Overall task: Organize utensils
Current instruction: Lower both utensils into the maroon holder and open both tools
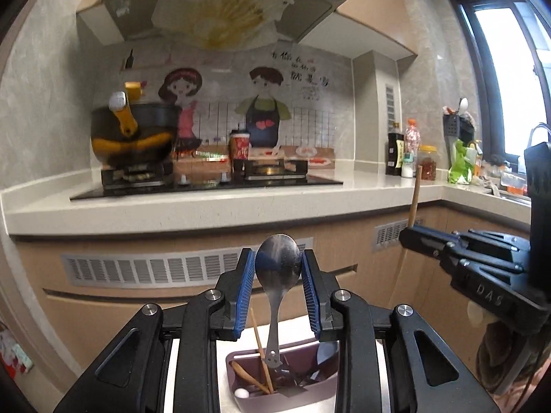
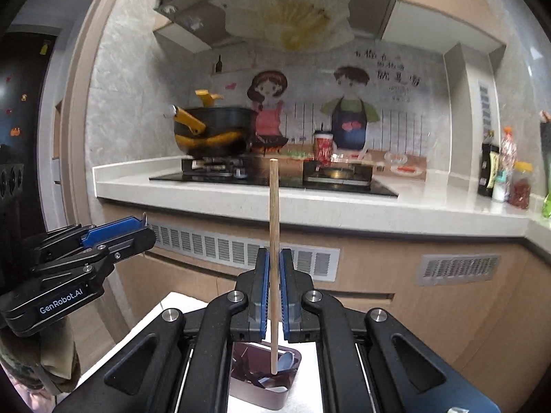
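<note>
At the far left of the right wrist view stands a dark surface with small stickers, a part of the room the left wrist view does not reach. Beside it the left gripper point(image 2: 144, 222) juts in from the left edge, pointing roughly level, its body printed "GenRobot.AI". Its own camera shows the left gripper point(image 1: 278, 268) with blue pads pressed against the bowl of a steel spoon point(image 1: 277, 275), bowl up and handle hanging down above a mauve utensil bin point(image 1: 241, 358). That view looks into the bin: wooden chopsticks, a white-tipped piece and dark utensils lie inside, which the right wrist view shows only as a jumble.

Behind, both views show a black and yellow pot point(image 1: 132, 134) on the left burner of the stove point(image 1: 206, 182), a red cup point(image 1: 239, 146) and a cartoon backsplash with writing too blurred to read.

Further right, the right gripper point(image 2: 274, 275) has its jaws nearly together, clamping a wooden chopstick point(image 2: 274, 241) that stands upright, its lower end over the bin point(image 2: 275, 395). In the left wrist view the right gripper point(image 1: 408, 235) enters from the right, marked "DAS", with the chopstick point(image 1: 415, 196) rising from it. Only this view shows the window point(image 1: 509, 69) and the dark holder point(image 1: 454, 127) beside the bottles point(image 1: 396, 155) on the counter point(image 1: 241, 206).
</note>
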### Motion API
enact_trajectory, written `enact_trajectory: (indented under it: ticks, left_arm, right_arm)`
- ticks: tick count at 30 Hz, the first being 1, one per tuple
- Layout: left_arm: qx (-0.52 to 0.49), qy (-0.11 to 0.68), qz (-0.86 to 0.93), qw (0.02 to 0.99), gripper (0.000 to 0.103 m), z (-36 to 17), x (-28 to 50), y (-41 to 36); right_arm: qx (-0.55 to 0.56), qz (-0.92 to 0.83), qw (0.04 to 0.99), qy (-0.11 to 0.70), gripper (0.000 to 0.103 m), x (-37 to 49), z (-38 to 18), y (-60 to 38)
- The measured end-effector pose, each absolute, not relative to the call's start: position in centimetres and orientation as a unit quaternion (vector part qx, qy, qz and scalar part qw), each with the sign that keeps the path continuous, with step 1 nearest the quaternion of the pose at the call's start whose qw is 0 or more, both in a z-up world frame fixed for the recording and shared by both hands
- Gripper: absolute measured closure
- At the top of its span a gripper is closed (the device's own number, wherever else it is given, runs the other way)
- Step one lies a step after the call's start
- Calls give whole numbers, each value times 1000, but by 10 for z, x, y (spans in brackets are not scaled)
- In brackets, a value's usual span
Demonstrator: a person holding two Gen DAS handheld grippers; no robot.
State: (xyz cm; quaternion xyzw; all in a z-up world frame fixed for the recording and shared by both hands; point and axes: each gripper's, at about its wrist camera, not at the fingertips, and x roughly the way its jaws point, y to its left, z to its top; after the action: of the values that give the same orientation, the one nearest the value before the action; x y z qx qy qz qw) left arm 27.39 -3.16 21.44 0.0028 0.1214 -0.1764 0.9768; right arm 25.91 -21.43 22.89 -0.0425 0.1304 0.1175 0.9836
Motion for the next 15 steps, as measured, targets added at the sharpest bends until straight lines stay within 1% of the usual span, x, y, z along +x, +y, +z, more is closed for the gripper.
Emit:
enact_trajectory:
  ticks: [5, 15]
  left_arm:
    - [-17, 164, -180, 970, 74, 181, 312, -30]
    - [-51, 282, -191, 939, 74, 90, 368, -32]
  right_arm:
    - [-39, 121, 976, 178, 98, 297, 192, -208]
    - [-20, 119, 952, 281, 98, 351, 107, -205]
